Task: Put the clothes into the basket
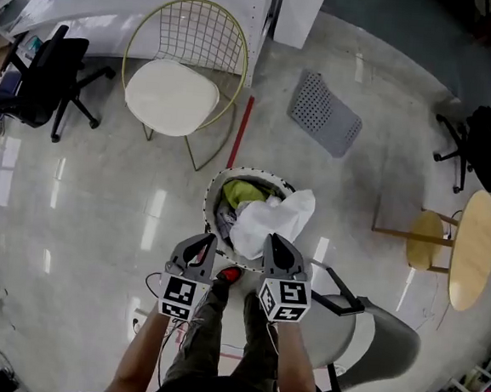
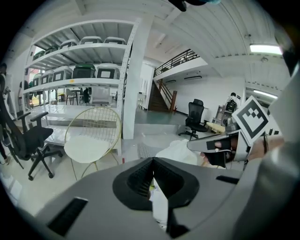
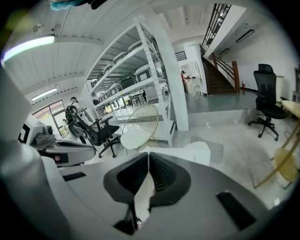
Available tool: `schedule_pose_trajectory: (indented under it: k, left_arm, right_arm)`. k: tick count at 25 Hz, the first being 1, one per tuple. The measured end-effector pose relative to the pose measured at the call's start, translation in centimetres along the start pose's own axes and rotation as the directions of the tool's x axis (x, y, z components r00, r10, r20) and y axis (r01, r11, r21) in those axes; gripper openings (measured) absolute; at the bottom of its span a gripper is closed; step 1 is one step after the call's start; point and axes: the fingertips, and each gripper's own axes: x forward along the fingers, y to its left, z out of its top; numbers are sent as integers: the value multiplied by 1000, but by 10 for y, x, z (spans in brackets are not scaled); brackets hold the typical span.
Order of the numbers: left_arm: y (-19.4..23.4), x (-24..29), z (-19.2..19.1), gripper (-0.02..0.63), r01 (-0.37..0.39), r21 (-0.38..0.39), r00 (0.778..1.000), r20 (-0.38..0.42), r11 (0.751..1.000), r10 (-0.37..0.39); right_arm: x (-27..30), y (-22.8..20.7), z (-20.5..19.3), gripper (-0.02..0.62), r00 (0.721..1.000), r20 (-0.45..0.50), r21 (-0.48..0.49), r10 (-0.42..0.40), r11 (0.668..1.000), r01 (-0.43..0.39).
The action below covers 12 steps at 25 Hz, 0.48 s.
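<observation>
A round basket (image 1: 215, 184) stands on the floor in front of my feet, with a yellow-green garment (image 1: 241, 192) and other clothes inside. A white garment (image 1: 278, 219) lies heaped over its near right rim. Both grippers hover side by side just above the near rim. My left gripper (image 1: 210, 241) is shut, and white cloth (image 2: 159, 206) shows pinched behind its jaws (image 2: 153, 161). My right gripper (image 1: 274, 240) is shut too, with a strip of the white garment (image 3: 143, 197) caught between its jaws (image 3: 148, 157). The rest of that garment (image 3: 197, 151) bulges just beyond the jaws.
A gold wire chair with a white cushion (image 1: 173, 95) stands beyond the basket, a grey perforated mat (image 1: 323, 114) at the far right of it. A black office chair (image 1: 42, 75) is at left, a wooden table (image 1: 473, 249) and stool (image 1: 425, 239) at right, a grey chair (image 1: 362, 329) behind me.
</observation>
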Motion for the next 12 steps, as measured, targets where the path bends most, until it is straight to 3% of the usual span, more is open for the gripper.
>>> schedule_pose_trajectory:
  k: [12]
  left_arm:
    - [25,74,-92,6,-19,-69,994,-107,997,12]
  right_arm:
    - [82,-43,-126,34,981,-196,7,2,1000,-1]
